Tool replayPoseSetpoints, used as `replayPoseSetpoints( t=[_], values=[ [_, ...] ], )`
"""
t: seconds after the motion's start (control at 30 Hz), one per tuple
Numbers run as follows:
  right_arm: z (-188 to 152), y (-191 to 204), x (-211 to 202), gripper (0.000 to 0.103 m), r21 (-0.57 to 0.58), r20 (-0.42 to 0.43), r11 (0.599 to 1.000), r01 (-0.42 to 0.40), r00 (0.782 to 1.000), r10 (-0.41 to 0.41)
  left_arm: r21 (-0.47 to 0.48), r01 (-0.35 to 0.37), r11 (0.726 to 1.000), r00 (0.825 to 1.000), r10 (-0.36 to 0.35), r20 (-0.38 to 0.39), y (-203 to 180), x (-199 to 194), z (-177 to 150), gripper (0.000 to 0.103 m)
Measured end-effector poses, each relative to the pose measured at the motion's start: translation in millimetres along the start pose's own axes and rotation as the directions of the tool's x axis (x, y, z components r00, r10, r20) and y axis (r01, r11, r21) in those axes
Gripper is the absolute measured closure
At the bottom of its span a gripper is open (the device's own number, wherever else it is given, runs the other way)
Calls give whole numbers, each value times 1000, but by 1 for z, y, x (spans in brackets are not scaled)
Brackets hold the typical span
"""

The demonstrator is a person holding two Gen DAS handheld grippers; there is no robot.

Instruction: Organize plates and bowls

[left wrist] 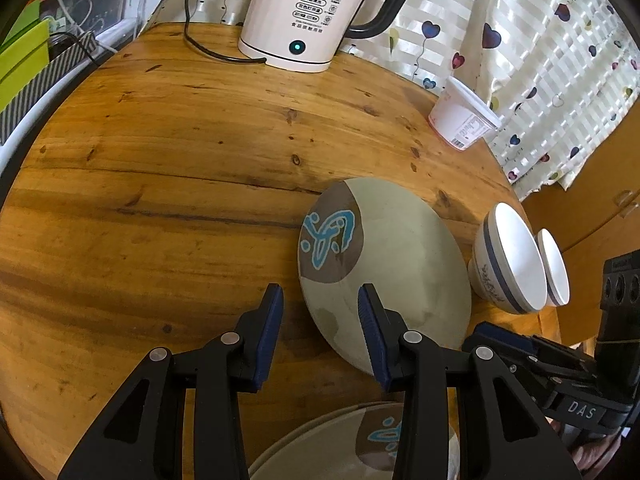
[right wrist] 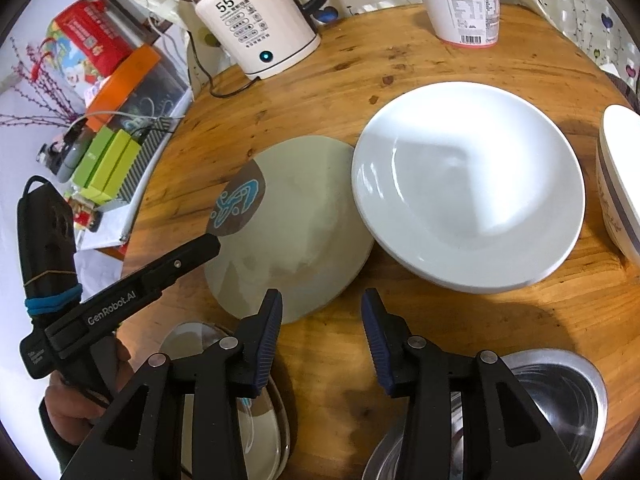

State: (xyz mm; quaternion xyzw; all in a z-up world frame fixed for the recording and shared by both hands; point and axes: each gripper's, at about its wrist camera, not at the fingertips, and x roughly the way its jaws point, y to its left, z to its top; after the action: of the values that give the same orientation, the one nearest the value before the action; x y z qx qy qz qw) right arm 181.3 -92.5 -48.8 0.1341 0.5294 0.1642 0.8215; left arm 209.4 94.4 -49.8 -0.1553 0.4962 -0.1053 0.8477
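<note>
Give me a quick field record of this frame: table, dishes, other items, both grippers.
table: round wooden table
dishes: greenish plate with blue motif; white plate beside it; two white bowls with blue band; steel bowl near edge
other items: white kettle; lidded white tub
left gripper: open, over the greenish plate's edge, nothing held
right gripper: open, nothing between the jaws
</note>
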Motion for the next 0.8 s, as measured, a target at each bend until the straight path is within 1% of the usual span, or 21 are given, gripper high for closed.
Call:
replayPoseSetpoints(
  t=[0.37, 0.67, 0.7, 0.73, 0.8],
  values=[
    [8, 0, 8, 62, 7, -7, 1000, 23, 1000, -23, 16, 11, 1000, 1000, -11, -17, 3, 7, 1, 63],
    [13, -1, 15, 62, 9, -21, 999, 42, 999, -41, 56, 17, 998, 1000, -16, -20, -2, 9, 2, 63],
    [13, 0, 15, 62, 8, -22, 999, 42, 999, -42, 58, 21, 998, 1000, -20, -20, -2, 9, 1, 67],
    [13, 0, 16, 64, 7, -21, 999, 42, 999, -42, 59, 26, 998, 999, -25, -22, -3, 10, 1, 69],
    [13, 0, 16, 68, 1, -15, 999, 48, 999, -48, 68, 27, 997, 999, -26, -21, -4, 10, 0, 71]
  ],
)
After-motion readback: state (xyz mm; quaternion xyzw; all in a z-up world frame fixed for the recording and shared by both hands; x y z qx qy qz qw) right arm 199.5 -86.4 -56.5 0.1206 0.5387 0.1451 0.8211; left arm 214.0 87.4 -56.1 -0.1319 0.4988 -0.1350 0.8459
